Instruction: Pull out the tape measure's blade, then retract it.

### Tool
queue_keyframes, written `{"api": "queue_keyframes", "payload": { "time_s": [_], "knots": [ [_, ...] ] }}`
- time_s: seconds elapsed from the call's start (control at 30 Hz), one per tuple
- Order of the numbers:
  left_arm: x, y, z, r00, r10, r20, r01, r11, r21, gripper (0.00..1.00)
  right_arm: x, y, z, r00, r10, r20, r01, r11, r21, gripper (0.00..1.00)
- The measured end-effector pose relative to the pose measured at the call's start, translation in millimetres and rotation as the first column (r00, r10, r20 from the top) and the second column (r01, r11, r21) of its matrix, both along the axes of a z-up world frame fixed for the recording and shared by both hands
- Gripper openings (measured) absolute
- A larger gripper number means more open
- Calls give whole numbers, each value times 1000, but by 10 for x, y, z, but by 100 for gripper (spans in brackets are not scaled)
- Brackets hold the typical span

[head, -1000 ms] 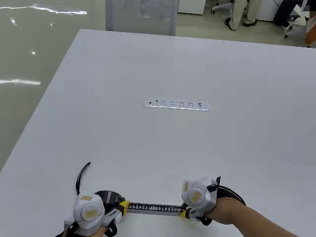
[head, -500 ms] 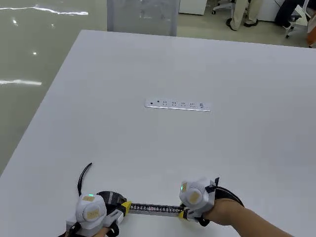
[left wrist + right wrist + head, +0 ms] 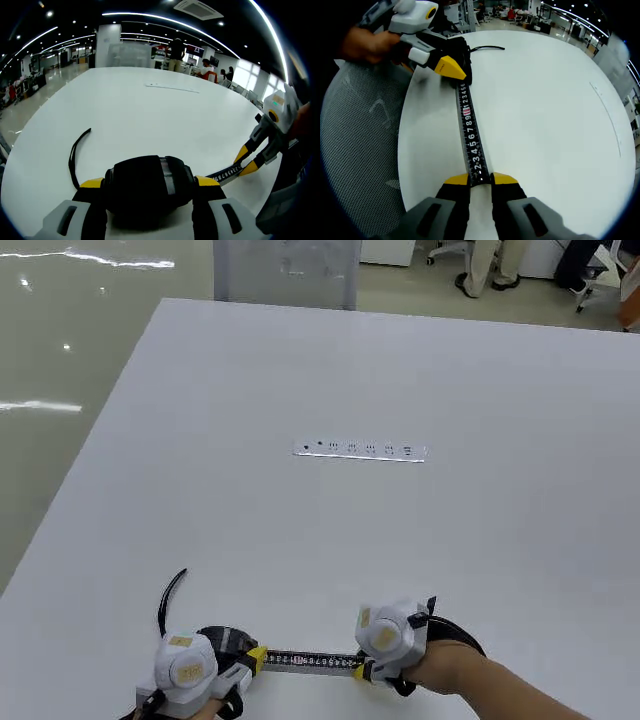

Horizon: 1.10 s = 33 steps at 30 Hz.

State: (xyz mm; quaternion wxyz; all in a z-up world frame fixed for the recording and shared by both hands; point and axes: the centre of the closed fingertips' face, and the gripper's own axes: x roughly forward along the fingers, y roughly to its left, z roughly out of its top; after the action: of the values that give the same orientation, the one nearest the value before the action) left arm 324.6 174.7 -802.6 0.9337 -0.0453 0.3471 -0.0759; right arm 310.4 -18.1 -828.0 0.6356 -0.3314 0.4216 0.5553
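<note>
The black, round-bodied tape measure [image 3: 147, 187] is held near the front edge of the white desk [image 3: 400, 540], its case clamped between the yellow-tipped jaws of the left claw [image 3: 150, 183], which are spread to the case's width. From the case the narrow dark blade [image 3: 470, 135], printed with white numerals, is drawn out flat over the desk to the right claw [image 3: 480, 178], whose yellow tips are pinched close together on the blade's free end. In the head view the blade's long axis is seen to run left to right, roughly parallel to the desk's front edge, with the case at its left end and the right claw at its right end. The retraction is judged to turn on this line: the case lies straight ahead of the right claw along the blade, so the free end would have to be carried back along that axis towards the left claw, without being bent sideways. A thin black wrist strap [image 3: 75, 155] is seen curled on the desk beyond the case, clear of the blade, and a slim white socket strip [image 3: 358, 451] is set into the desk much farther off
</note>
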Motion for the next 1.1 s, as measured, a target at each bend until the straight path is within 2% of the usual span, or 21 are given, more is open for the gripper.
{"api": "queue_keyframes", "payload": {
  "time_s": [0.27, 0.87, 1.1],
  "knots": [
    [-4, -8, 4, 1000, -3, 0, 3, 1000, -3, 66, -20, 114, -4, 1000, 5, 3, -5, 1000, 15, 14],
    [2, -18, -16, 1000, -5, 2, 5, 1000, -6, 66, -8, 176, -5, 1000, 6, 4, -6, 1000, 19, 14],
    [5, -11, -12, 1000, -2, -1, 2, 1000, -23, 66, 1, 229, -8, 1000, 9, 6, -9, 1000, 19, 14]
  ]
}}
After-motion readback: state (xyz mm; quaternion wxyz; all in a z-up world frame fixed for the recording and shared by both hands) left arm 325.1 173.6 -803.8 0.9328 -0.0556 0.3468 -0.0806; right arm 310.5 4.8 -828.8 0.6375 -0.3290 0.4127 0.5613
